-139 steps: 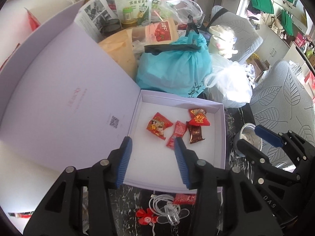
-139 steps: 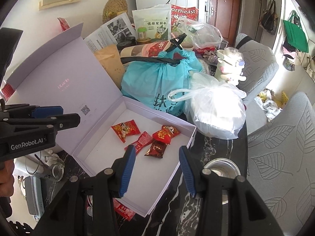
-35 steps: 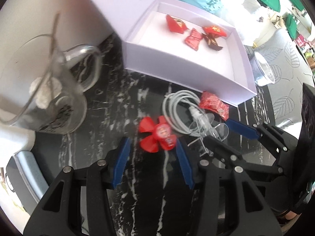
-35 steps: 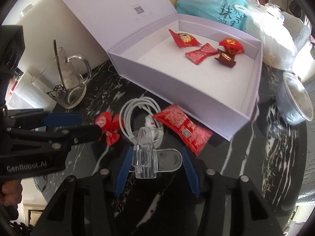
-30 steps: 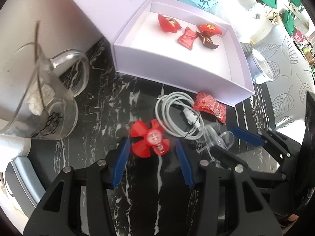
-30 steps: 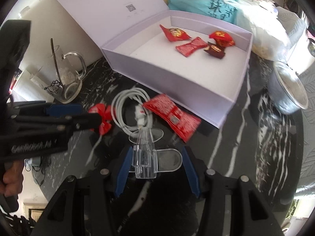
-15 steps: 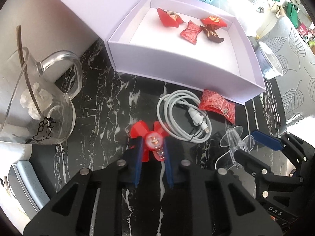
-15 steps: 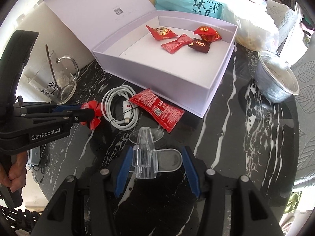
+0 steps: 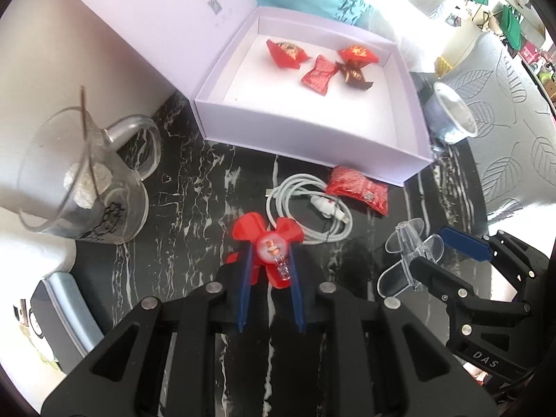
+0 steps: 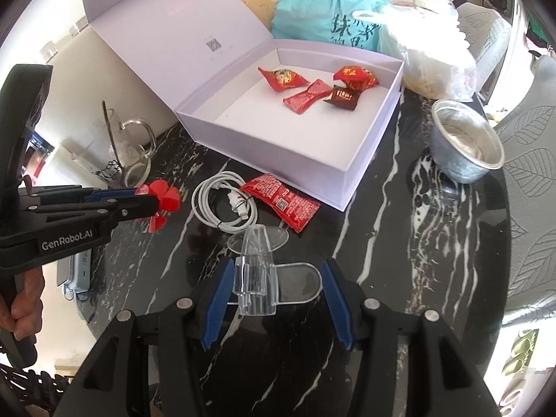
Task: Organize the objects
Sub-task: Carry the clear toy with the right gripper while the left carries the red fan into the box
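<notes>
Red plastic flower toy point(image 9: 269, 246) sits pinched between the narrow blue fingers of the left hand-held gripper point(image 9: 267, 264), above the black marble worktop point(image 9: 194, 187). From the right wrist, the right hand-held gripper point(image 10: 274, 285) clamps a clear plastic clip point(image 10: 259, 278), short of the open lilac box point(image 10: 361, 160).

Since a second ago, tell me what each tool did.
The left tool closed on the red flower clip and began lifting it. The right tool kept holding the clear clip. Cable, red packet and box stayed put.
</notes>
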{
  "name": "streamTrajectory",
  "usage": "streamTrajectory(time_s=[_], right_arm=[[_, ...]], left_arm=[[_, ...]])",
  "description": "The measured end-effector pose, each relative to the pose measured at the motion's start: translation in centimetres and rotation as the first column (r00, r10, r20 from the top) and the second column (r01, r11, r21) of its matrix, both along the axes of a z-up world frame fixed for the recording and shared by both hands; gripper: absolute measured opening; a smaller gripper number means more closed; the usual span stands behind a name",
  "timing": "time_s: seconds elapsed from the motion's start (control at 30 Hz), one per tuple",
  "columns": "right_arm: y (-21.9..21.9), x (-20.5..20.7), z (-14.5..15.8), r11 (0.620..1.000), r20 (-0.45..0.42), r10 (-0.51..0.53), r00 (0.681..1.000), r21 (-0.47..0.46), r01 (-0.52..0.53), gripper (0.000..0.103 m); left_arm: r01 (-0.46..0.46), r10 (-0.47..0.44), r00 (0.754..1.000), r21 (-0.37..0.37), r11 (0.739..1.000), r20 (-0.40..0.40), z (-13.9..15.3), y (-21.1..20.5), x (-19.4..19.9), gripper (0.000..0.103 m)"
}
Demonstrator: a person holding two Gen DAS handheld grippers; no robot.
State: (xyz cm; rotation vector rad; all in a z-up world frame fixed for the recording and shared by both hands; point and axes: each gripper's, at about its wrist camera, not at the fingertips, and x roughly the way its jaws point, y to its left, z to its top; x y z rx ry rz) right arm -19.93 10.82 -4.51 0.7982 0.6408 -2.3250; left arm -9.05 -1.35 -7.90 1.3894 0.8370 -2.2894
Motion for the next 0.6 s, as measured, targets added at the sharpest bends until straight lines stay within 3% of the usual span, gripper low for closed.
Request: streamTrajectory(time_s=[0.6], right_arm=[[1.5, 3.9, 4.3, 0.998, -0.075, 0.007, 0.997, -0.056, -0.011, 0.053]], left_arm=[[0.102, -0.105, 0.994, -0.085, 0.991, -0.025, 5.7, 1.7, 0.1, 0.019]])
